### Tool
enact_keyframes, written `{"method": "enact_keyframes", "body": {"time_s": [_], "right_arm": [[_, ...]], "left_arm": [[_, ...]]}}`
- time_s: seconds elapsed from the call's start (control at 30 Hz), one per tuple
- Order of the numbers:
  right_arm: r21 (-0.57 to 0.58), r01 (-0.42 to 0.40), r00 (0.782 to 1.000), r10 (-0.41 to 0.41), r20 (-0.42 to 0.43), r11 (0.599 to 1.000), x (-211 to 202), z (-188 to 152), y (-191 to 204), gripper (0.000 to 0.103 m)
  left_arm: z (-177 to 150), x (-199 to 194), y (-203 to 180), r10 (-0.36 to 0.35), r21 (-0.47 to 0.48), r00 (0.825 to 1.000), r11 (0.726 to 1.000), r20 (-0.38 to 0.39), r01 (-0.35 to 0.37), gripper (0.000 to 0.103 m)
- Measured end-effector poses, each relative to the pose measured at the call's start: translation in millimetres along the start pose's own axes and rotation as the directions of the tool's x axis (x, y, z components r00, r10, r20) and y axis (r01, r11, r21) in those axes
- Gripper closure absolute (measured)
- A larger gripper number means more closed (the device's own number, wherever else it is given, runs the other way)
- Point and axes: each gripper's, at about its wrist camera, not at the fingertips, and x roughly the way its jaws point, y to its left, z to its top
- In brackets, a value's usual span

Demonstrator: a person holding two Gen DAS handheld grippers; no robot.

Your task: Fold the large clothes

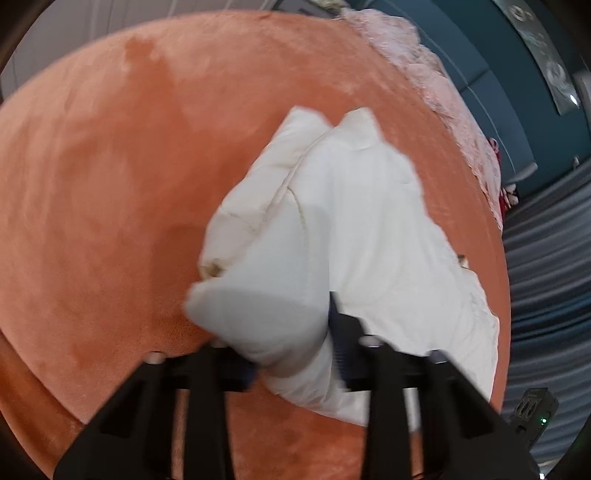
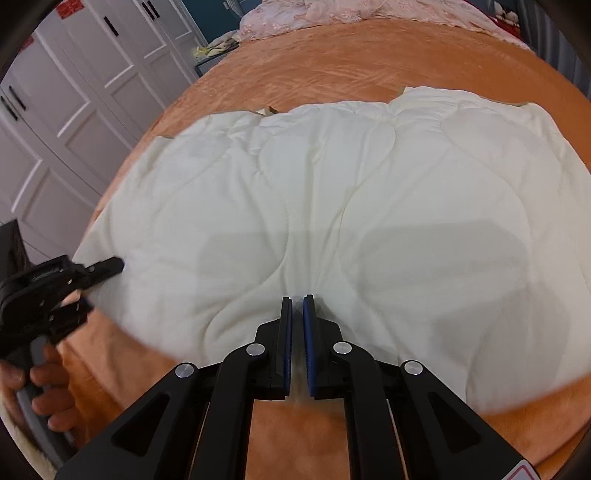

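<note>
Orange bedspread (image 2: 332, 51) under white quilt (image 2: 369, 184), pink blanket (image 2: 295, 14) beyond.

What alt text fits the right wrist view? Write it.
The right hand-held gripper, nearly shut, pinches the near edge of a white quilted garment on an orange bedspread. The left hand-held gripper grips its left corner.

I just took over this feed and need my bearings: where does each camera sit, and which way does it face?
Left wrist: on the left gripper, angled down across the orange blanket; its black fingers pinch a corner of the white quilted garment.
Right wrist: on the right gripper, angled down over the garment's near edge toward white wardrobe doors; its jaws are nearly together on a fold; the left gripper and the hand holding it show at left.
Shared: the garment, the blanket, the left gripper.
</note>
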Motion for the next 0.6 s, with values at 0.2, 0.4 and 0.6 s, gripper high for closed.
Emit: {"method": "enact_keyframes", "body": {"time_s": [0.2, 0.4, 0.6], "right_arm": [[-0.03, 0.004, 1.0, -0.005, -0.028, 1.0, -2, -19, 0, 0.098], [-0.004, -0.023, 0.999, 0.023, -0.026, 1.0, 5, -21, -8, 0.101], [0.059, -0.093, 0.996, 0.093, -0.005, 0.994, -22, -28, -24, 0.101]], "left_arm": [[-7, -50, -52, -0.066, 0.138, 0.995, 0.989, 0.075, 0.055, 0.088], [-37, -87, -131, -0.119, 0.342, 0.987, 0.937, 0.104, 0.077, 0.089], [-66, -91, -196, -0.144, 0.509, 0.984, 0.858, 0.103, 0.072, 0.089]]}}
